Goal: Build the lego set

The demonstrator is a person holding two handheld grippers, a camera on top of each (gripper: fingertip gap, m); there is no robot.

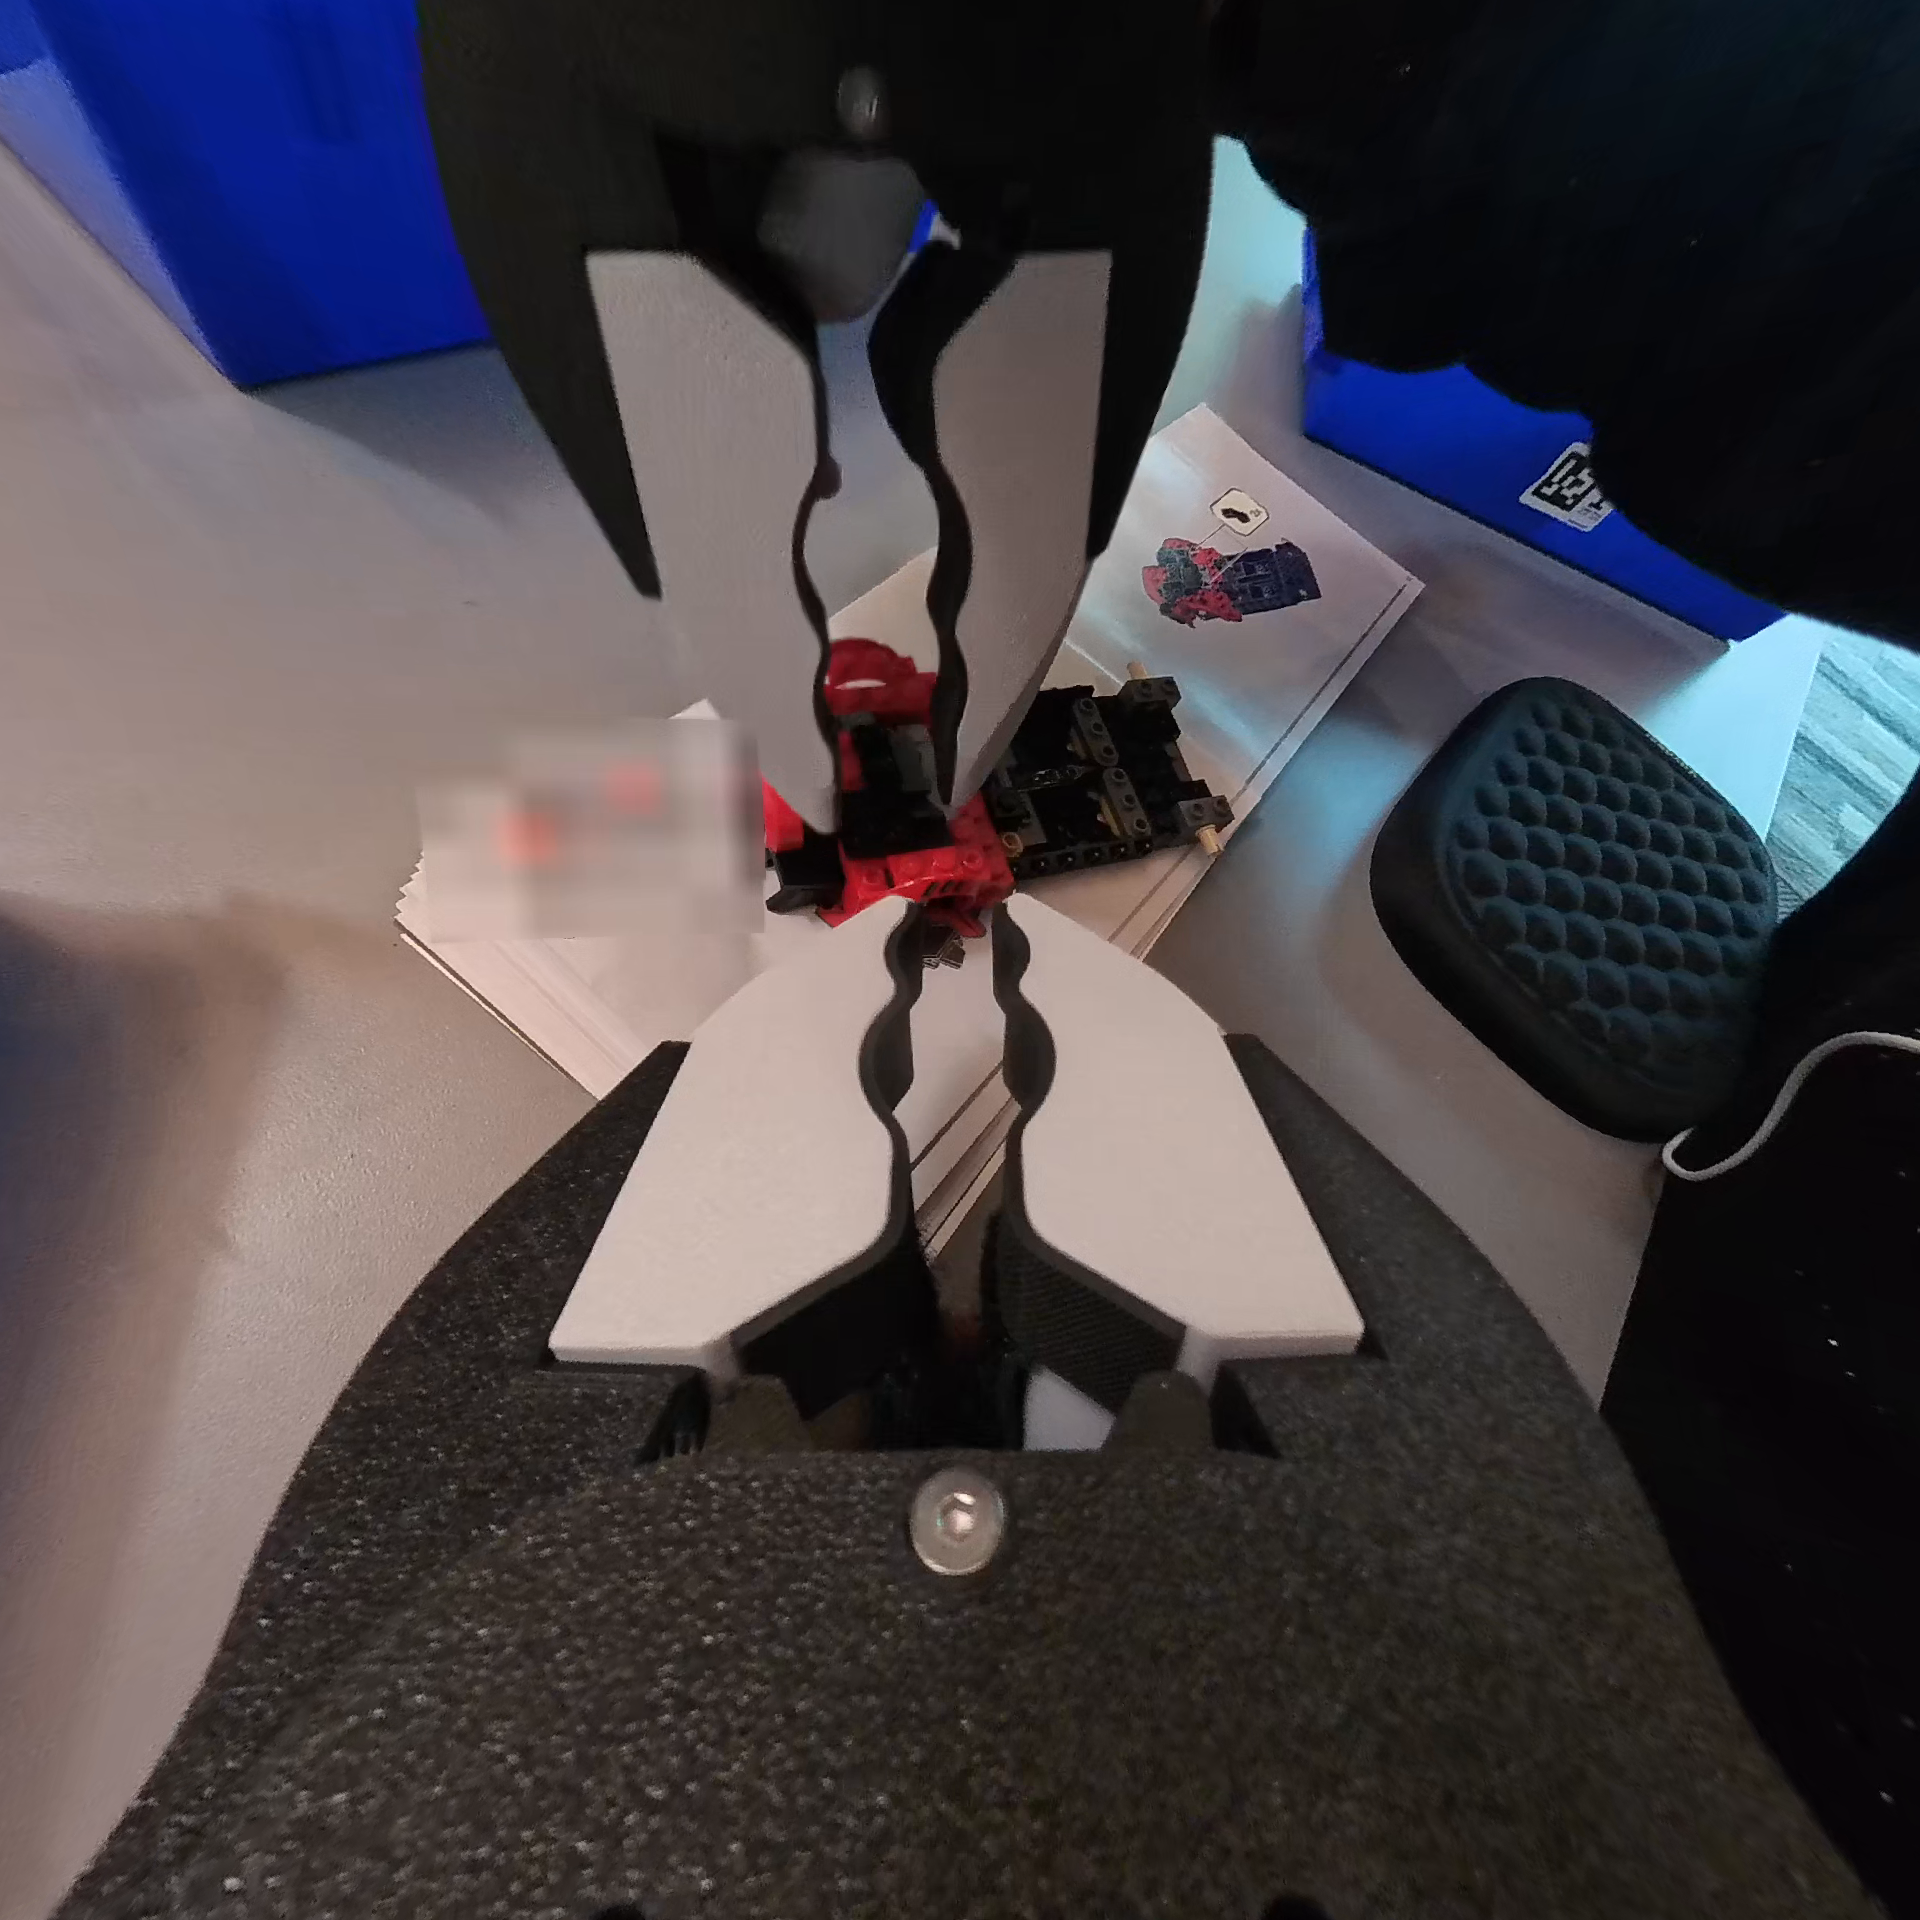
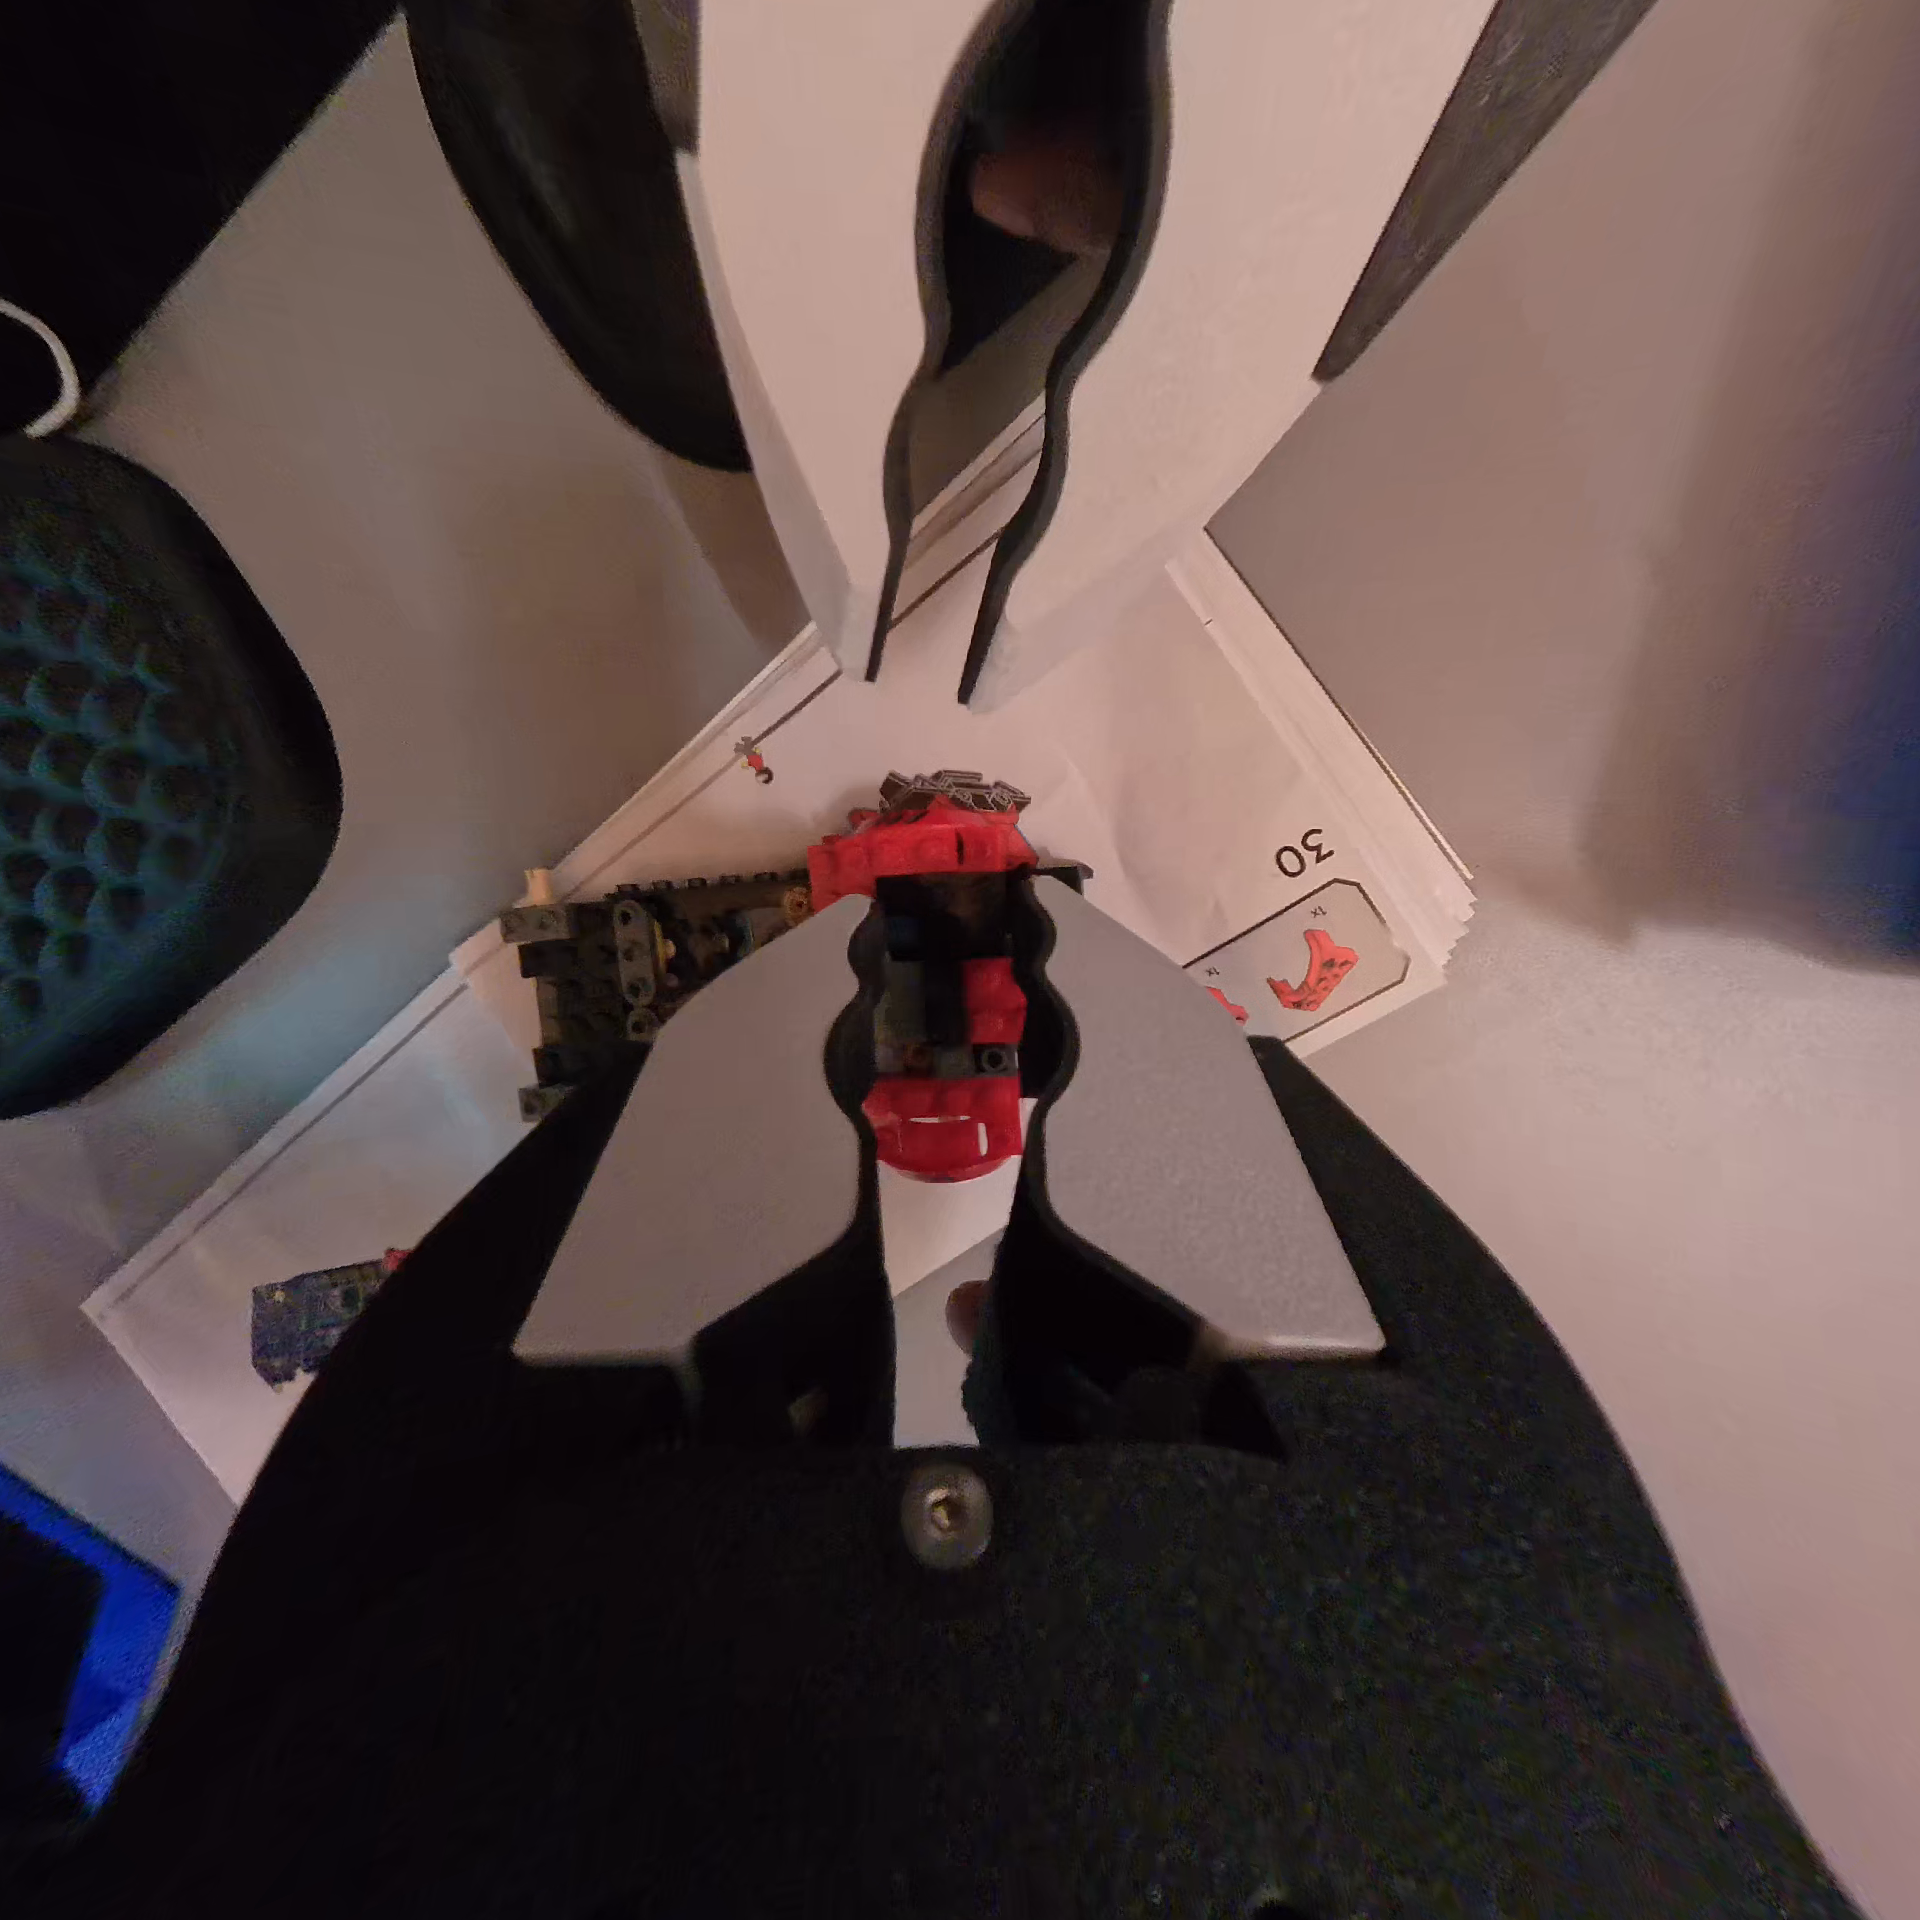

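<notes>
Pale grey worktop [image 1: 208, 623], bare to the left of the build; blue bin wall [image 1: 260, 187] stands at its far-left edge, and a black honeycomb-textured pad [image 1: 1569, 904] crowds the right side, near the corner of the white instruction booklet [image 1: 1247, 582]. The booklet lies open and skewed on the worktop, its stacked page edges fanned out [image 2: 1392, 831]. On it sits the red-and-black lego model [image 1: 914, 831], a black studded chassis section with tan axle pins [image 1: 1101, 779] running off to one side. The two tools meet nose to nose over the model, so little free room is left between them. Left hand-held gripper [image 1: 948, 920]: fingers slightly apart, tips at the near red edge of the model, a small dark grey piece visible in the gap; whether it is pinched I cannot tell. Right hand-held gripper [image 2: 945, 914]: white fingers [image 2: 1164, 1091] clenched on either side of the model's red-and-black upper part, which fills the gap between the wavy black pads.
</notes>
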